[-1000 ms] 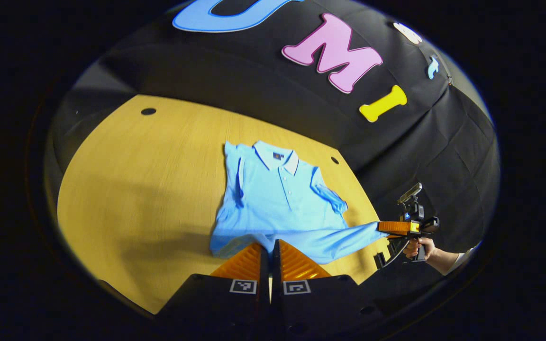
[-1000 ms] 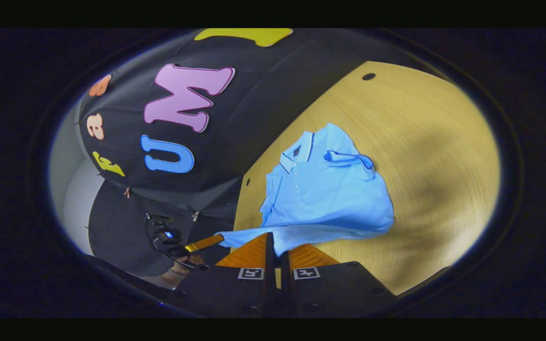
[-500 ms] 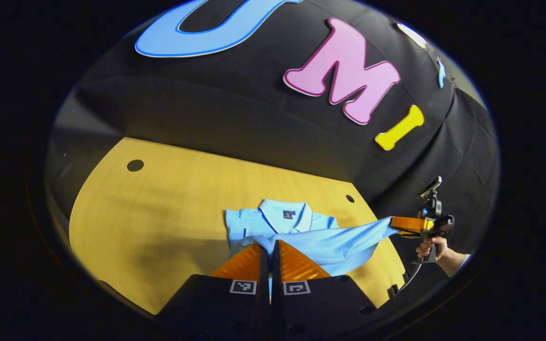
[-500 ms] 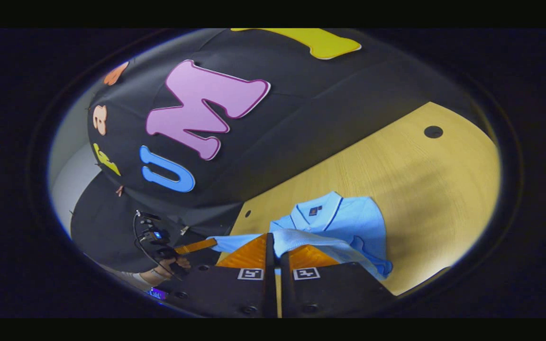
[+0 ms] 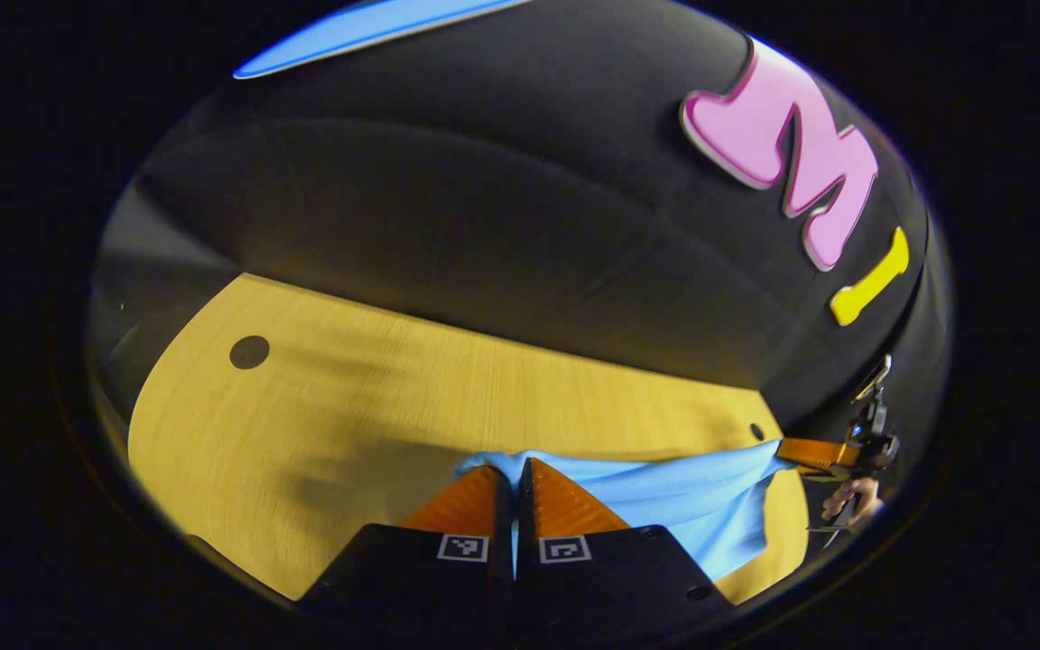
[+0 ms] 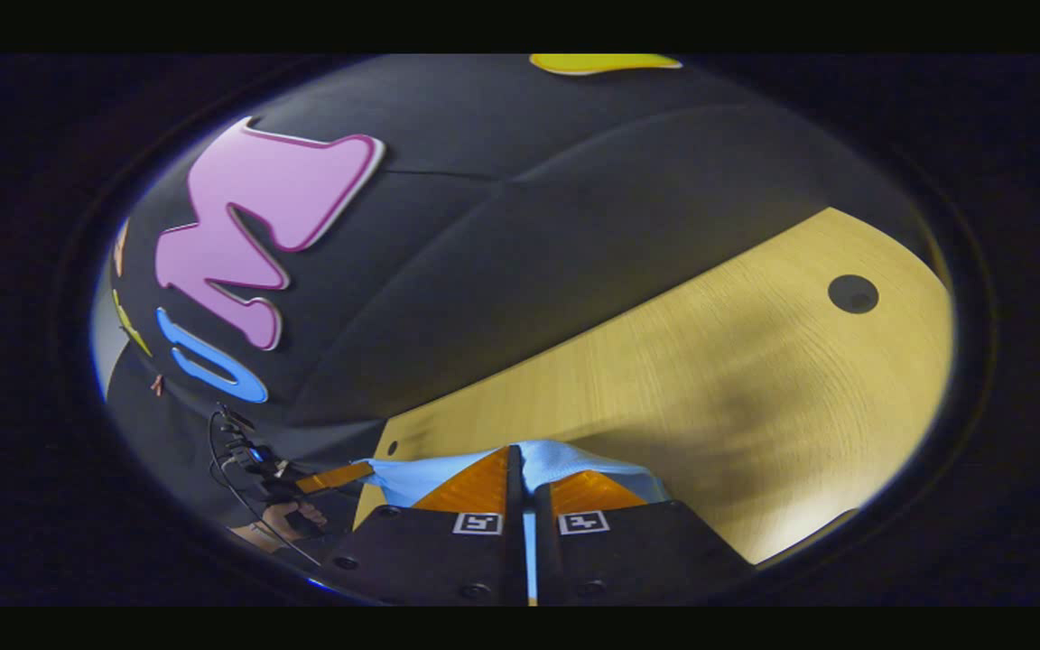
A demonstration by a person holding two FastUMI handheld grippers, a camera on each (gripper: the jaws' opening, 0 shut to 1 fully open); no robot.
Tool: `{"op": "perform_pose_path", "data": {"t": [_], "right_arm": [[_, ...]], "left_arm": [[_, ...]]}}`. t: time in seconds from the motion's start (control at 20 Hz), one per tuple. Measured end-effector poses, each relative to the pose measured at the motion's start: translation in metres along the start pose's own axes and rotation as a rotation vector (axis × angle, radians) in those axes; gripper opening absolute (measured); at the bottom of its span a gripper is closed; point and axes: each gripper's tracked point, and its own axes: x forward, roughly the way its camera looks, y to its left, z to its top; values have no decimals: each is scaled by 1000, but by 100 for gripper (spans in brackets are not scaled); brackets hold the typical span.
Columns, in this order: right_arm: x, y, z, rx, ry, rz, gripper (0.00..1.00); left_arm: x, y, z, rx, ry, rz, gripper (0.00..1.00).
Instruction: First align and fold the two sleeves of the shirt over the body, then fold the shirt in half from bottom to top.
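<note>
The light blue shirt (image 5: 664, 492) hangs as a stretched band of cloth between the two grippers, low over the wooden table (image 5: 321, 424). My left gripper (image 5: 514, 465) is shut on one end of that edge. At the far right of the left gripper view, the right gripper (image 5: 795, 449) pinches the other end, held by a hand (image 5: 854, 496). In the right gripper view, my right gripper (image 6: 524, 451) is shut on the shirt (image 6: 565, 460), and the left gripper (image 6: 339, 476) holds the cloth at the left. The collar and sleeves are hidden under the lifted cloth.
The table (image 6: 710, 379) runs up to the black cloth wall (image 5: 484, 226) just beyond the shirt. A round hole (image 5: 249, 352) sits at the table's far left corner, and another hole (image 5: 757, 431) at the far right one. A hand (image 6: 290, 519) grips the left gripper's handle.
Both grippers have carried the held edge of the shirt forward over the body toward the collar. The collar and folded sleeves, visible before, are now covered by the cloth.
</note>
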Motion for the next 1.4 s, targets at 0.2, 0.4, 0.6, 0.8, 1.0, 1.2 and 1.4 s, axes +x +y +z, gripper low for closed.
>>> {"op": "perform_pose_path", "data": {"t": [0.2, 0.4, 0.6, 0.8, 1.0, 1.2, 1.4], "right_arm": [[15, -33, -32, -14, 96, -99, 27], [-4, -31, -34, -143, 97, -89, 81], [-39, -11, -20, -293, 40, -67, 91], [-92, 17, -10, -478, -21, -45, 92], [-158, 64, -14, -646, -98, 5, 94], [-228, 119, -35, -701, -191, 61, 94], [-312, 165, -52, -747, -358, 30, 94]], "left_arm": [[16, -3, -26, 19, 92, 111, 10], [2, -12, -26, 27, 99, 128, 81], [-49, -7, 1, 54, 0, 162, 95], [-115, -29, 19, 101, -92, 136, 96], [-192, -79, 35, 174, -231, 80, 96], [-276, -134, 34, 242, -367, -1, 96], [-368, -175, 7, 266, -517, -62, 95]]}}
